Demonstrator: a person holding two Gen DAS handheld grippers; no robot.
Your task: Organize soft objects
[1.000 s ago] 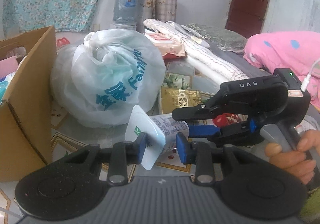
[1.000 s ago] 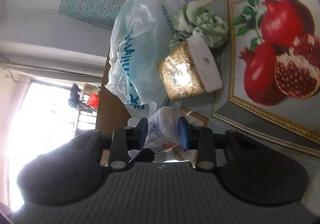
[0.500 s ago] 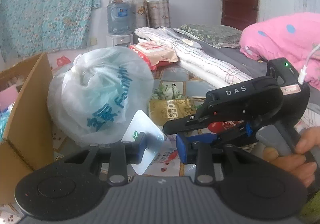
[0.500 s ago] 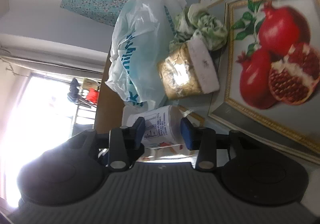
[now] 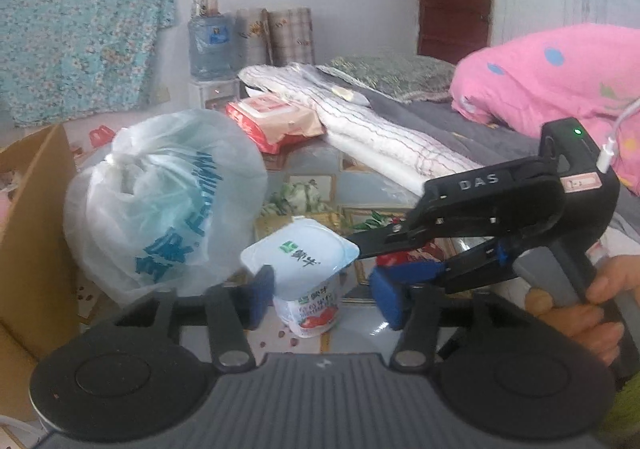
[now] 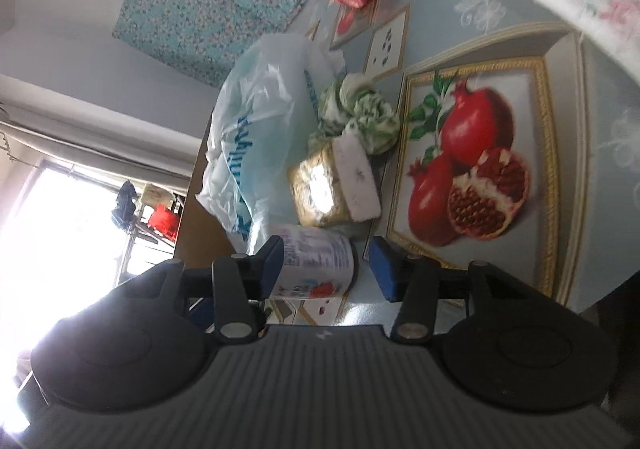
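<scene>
1. Bench (image 5: pixel 360 169) with a fruit-print cover carries a yoghurt cup (image 5: pixel 304 269), upright, likely just set down.
2. Left hand-held gripper (image 5: pixel 320 291): jaws opening, released, cup between them.
3. Right hand-held gripper (image 6: pixel 326 263): jaws opening around the same cup; its left pad looks close or touching, the right pad clear.
4. Beyond both: plastic bag (image 5: pixel 168 201); cardboard box (image 5: pixel 28 233) further left, probably the destination.

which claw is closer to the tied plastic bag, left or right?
Left. The left claw sits just beside the plastic bag, straddling the yogurt cup; the right claw reaches in from the cup's far side. Both are opening.
</scene>
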